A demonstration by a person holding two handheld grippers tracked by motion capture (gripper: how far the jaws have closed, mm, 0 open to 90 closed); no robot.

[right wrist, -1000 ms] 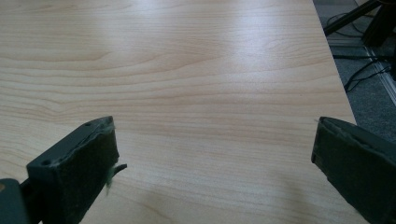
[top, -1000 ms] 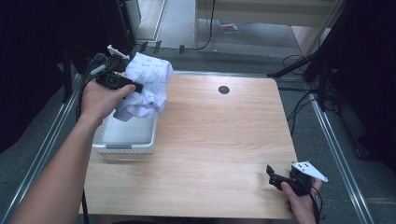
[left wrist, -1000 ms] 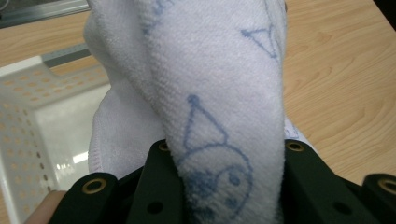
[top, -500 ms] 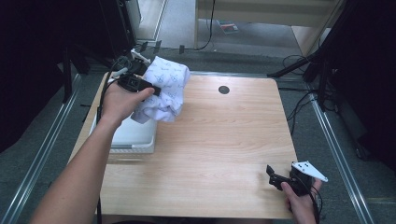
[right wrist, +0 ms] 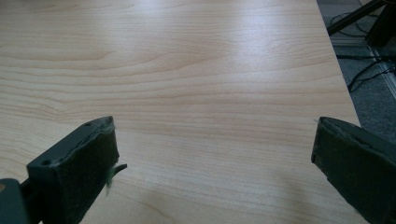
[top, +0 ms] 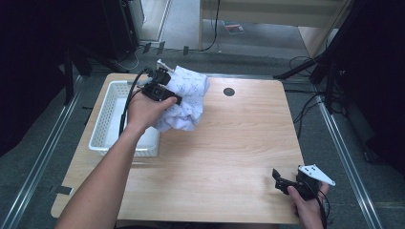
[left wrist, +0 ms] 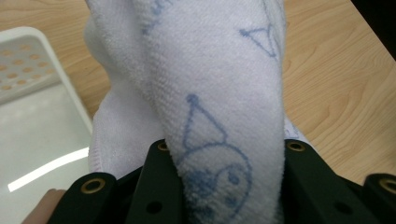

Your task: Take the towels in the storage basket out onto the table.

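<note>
Left claw [top: 177, 99] pinching towel [top: 187, 98], lifted beside basket [top: 111, 143]. Bunched cloth may slip free. Right claw [top: 282, 183] spread, idle over bench [top: 239, 138].

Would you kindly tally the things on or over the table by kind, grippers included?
Grippers: 2, left gripper and right gripper
White towel: 1
White basket: 1
Total: 4

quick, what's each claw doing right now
Left claw: shut on the white towel.
Right claw: open, holding nothing, low over the table.
</note>
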